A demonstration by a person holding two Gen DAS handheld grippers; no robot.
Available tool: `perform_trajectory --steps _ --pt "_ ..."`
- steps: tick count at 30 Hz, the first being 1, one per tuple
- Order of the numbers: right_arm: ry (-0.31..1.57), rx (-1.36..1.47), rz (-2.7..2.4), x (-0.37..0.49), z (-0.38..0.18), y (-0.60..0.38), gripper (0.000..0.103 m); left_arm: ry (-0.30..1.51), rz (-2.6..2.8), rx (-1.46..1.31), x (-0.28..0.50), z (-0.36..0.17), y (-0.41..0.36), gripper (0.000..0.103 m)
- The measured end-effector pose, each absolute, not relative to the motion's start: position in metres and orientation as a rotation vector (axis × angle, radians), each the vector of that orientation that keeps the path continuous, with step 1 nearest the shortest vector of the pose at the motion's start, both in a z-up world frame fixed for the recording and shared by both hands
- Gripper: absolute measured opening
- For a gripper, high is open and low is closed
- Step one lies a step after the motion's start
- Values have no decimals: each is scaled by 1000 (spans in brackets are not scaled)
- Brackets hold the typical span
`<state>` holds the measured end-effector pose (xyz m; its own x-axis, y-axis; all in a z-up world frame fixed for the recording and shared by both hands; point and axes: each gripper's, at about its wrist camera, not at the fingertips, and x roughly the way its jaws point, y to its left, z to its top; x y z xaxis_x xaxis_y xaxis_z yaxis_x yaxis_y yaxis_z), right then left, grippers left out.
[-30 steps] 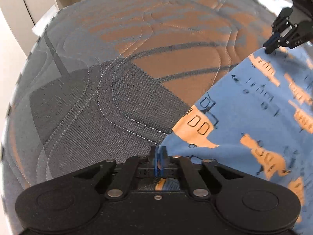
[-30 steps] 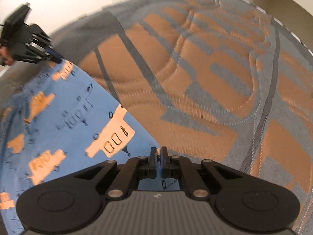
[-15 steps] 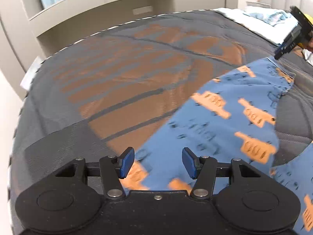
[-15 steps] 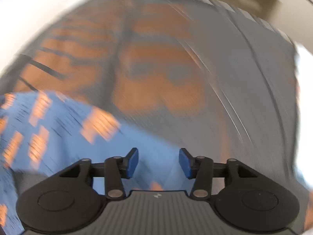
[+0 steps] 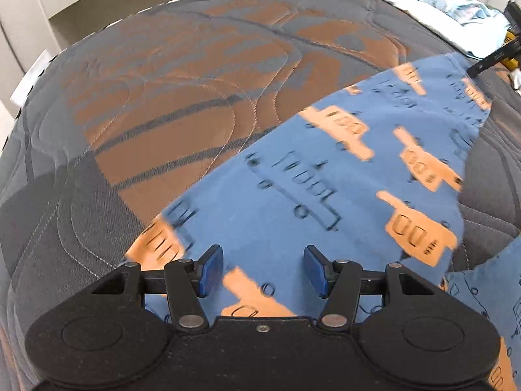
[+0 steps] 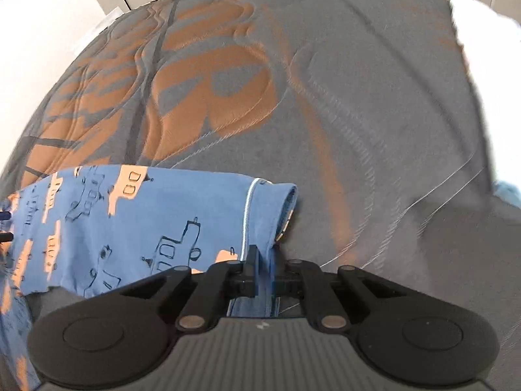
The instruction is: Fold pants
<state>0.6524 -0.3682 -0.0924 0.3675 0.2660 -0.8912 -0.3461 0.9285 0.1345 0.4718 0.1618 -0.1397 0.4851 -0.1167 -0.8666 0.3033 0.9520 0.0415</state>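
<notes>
The blue pants [image 5: 325,176] with orange and outlined vehicle prints lie spread on the quilted bed. My left gripper [image 5: 263,272] is open and empty, hovering just over the near part of the pants. In the right wrist view my right gripper [image 6: 263,270] is shut on the cuff end of a pant leg [image 6: 260,215], by its white stitched hem. The rest of that leg [image 6: 114,221] stretches away to the left. The right gripper also shows in the left wrist view [image 5: 488,62] at the far right edge of the pants.
The bed's grey and orange quilt [image 5: 182,104] fills both views. Light blue and white bedding [image 5: 456,9] lies at the far right. A pale cabinet or bed frame [image 5: 130,3] runs along the back, and a white wall [image 6: 39,32] is at the left.
Both grippers opened and let go of the pants' edge. The left stayed open and pulled back over the fabric. The right swung across and shut on the leg cuff.
</notes>
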Motion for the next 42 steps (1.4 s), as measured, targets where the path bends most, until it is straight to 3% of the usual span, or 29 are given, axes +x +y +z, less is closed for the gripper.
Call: perform_trajectory --steps 4,7,10,11,12,14,17,22,29,31,36,42 --pt "1153 -111 354 659 -94 -374 7 1031 -253 220 475 -146 165 65" --pt "1196 -141 312 662 -112 -357 14 1039 -235 219 478 -148 175 67" --pt "1111 -57 281 659 -95 -354 32 1017 -193 189 478 -137 195 66" --pt "1084 -36 283 660 -88 -349 49 1004 -182 181 478 -131 203 68" --pt "1055 -37 308 658 -81 -343 55 994 -171 182 477 -128 211 74" --pt "1036 -77 396 657 -72 -321 57 998 -129 216 477 -129 228 78" --pt "1045 -167 553 655 -66 -279 57 1049 -110 224 485 -135 247 62" --pt "1035 -415 778 648 -66 -199 59 1057 -248 146 502 -123 260 63" --pt "1035 -659 967 645 -78 -127 59 1171 -387 107 520 -146 267 30" --pt "1049 -725 991 651 -84 -112 56 1173 -411 110 522 -148 268 28" --pt "1114 -829 1022 669 -99 -97 41 1171 -442 116 522 -150 270 10" --pt "1229 -940 1022 680 -121 -83 44 1164 -483 147 518 -154 268 6"
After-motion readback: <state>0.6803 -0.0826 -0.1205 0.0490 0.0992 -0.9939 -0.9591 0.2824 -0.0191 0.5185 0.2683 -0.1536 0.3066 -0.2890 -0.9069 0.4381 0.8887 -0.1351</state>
